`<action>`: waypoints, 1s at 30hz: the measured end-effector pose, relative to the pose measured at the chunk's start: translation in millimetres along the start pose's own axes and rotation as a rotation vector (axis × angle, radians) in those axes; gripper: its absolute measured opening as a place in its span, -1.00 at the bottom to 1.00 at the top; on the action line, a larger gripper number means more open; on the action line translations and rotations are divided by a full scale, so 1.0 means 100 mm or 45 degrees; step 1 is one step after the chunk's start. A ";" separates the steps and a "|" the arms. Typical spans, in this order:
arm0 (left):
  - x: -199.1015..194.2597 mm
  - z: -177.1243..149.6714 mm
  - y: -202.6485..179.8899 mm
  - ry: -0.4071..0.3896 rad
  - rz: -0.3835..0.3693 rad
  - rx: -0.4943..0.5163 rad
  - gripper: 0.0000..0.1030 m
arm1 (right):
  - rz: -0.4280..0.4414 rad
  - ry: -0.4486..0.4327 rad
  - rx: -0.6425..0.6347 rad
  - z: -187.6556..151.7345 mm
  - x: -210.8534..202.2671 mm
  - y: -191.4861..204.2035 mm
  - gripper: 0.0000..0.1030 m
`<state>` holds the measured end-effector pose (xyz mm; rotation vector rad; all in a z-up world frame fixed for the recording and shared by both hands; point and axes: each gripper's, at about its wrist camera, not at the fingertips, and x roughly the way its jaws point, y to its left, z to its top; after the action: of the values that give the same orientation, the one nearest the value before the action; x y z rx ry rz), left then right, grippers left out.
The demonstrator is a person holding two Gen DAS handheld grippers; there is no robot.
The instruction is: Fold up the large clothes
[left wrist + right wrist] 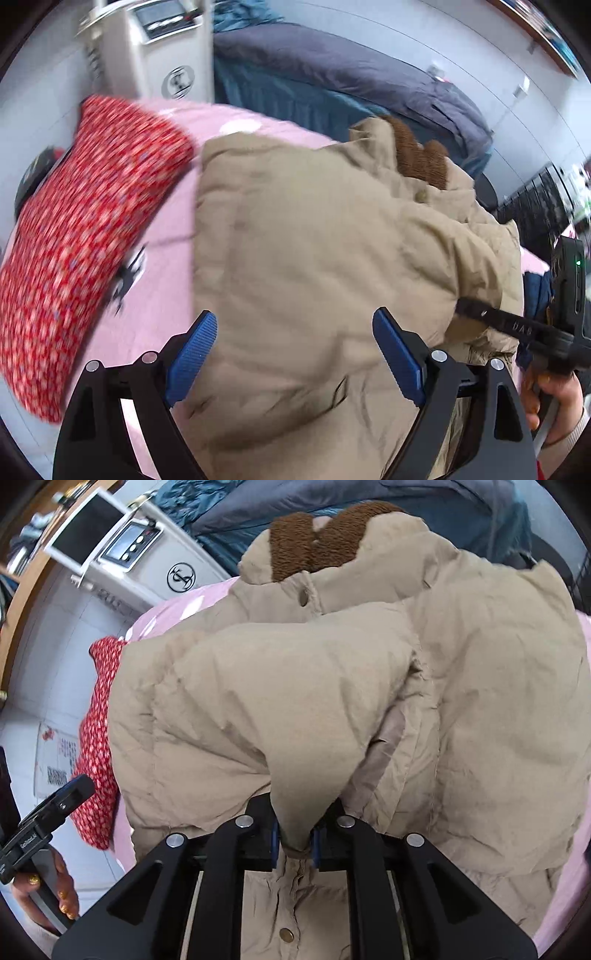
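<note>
A beige padded jacket [314, 229] with a brown fleece collar [417, 155] lies on a pink sheet [159, 295]. My left gripper [295, 354] hangs above its lower part, blue pads wide apart, nothing between them. In the right wrist view the jacket [480, 686] fills the frame, collar [317, 539] at the top. My right gripper [294, 840] is shut on a folded-over sleeve of the jacket [295, 701], the cloth pinched between its blue pads. From the left wrist view the right gripper [476, 314] reaches in from the right edge, a hand [554, 402] holding it.
A red flowered cloth [85, 229] lies left of the jacket on the pink sheet. A white appliance [166, 55] stands behind, with a grey and teal duvet [351, 74] beside it. In the right wrist view the left gripper [55, 805] and its hand [48, 897] sit at lower left.
</note>
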<state>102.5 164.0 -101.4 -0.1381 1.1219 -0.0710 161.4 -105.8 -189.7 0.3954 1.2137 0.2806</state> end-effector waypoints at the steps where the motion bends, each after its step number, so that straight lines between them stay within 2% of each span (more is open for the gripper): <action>1: 0.04 0.03 -0.07 0.000 0.001 0.025 0.64 | 0.001 -0.001 0.002 0.01 0.00 0.00 -0.76; 5: 0.36 0.15 -0.44 0.046 0.002 0.138 0.64 | -0.013 0.005 0.017 0.02 0.02 -0.03 -0.66; 7: 0.50 0.18 -0.52 0.060 0.035 0.161 0.75 | -0.004 0.015 0.056 0.03 0.04 -0.08 -0.57; 10: 0.80 0.24 -0.60 0.144 0.097 0.180 0.82 | 0.015 0.030 0.134 0.05 0.10 -0.19 -0.43; 12: 0.97 0.27 -0.61 0.207 0.133 0.188 0.87 | 0.023 0.040 0.164 0.07 0.16 -0.24 -0.43; 18: 1.29 0.30 -0.57 0.284 0.156 0.180 0.90 | -0.006 0.085 0.150 0.12 0.36 -0.28 -0.42; 26: 1.53 0.28 -0.61 0.322 0.211 0.191 0.90 | -0.038 0.125 0.124 0.19 0.55 -0.33 -0.40; 30: 1.53 0.26 -0.60 0.305 0.214 0.195 0.90 | -0.029 0.131 0.140 0.20 0.57 -0.33 -0.38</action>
<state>193.4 87.1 -218.1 0.1045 1.3580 -0.0242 199.4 -114.9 -247.1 0.4668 1.3378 0.2176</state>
